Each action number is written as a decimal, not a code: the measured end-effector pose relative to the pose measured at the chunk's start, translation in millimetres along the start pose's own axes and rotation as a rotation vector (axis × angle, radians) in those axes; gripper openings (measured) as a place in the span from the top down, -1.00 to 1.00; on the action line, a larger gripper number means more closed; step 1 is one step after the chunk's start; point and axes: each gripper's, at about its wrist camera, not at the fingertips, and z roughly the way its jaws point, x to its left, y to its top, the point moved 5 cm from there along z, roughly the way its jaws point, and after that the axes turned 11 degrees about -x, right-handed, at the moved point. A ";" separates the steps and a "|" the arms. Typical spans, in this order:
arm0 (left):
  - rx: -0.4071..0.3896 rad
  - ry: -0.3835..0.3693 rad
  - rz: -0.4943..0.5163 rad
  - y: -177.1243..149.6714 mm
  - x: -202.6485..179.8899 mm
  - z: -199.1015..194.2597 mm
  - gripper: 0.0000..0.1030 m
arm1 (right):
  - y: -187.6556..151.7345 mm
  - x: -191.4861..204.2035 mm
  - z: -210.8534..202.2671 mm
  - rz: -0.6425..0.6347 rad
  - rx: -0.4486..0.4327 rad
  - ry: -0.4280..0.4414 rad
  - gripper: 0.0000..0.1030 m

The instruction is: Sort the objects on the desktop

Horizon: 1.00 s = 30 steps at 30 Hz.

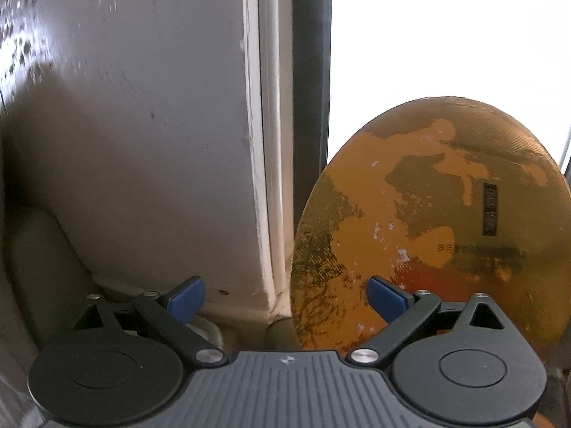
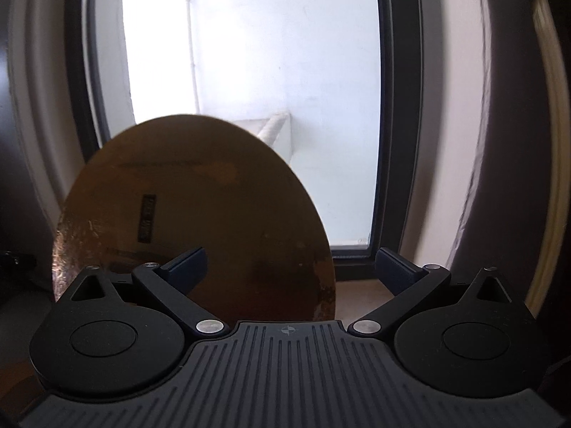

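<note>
Both the left gripper (image 1: 285,296) and right gripper (image 2: 289,267) gape empty, the worn golden disc (image 1: 428,228) at lower frame unhandled, so sorting seems unstarted.

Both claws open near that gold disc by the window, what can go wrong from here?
1. The gold disc stands on edge against the window; a nudge from the left claw may topple it.
2. It is thin: the right claw may slip off it.
3. Backlight darkens the disc's face, so aiming may be off.
</note>
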 end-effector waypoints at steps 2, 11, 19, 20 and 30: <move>-0.006 -0.002 -0.011 -4.9 -1.8 10.7 -0.90 | -9.4 -3.0 7.3 0.019 0.013 -0.003 -1.00; -0.053 -0.076 -0.079 -19.5 -3.5 35.0 -0.94 | -36.6 -8.2 32.5 0.074 0.009 0.030 -1.00; -0.066 -0.161 -0.209 -22.3 2.1 43.3 -0.98 | -46.0 -19.4 47.0 0.133 0.005 0.041 -1.00; -0.067 -0.169 -0.231 -22.4 3.3 44.5 -0.99 | -45.5 -20.2 47.6 0.139 0.001 0.051 -1.00; -0.033 -0.273 -0.398 -27.2 10.2 54.3 -1.00 | -59.4 -20.2 55.9 0.248 -0.042 0.145 -1.00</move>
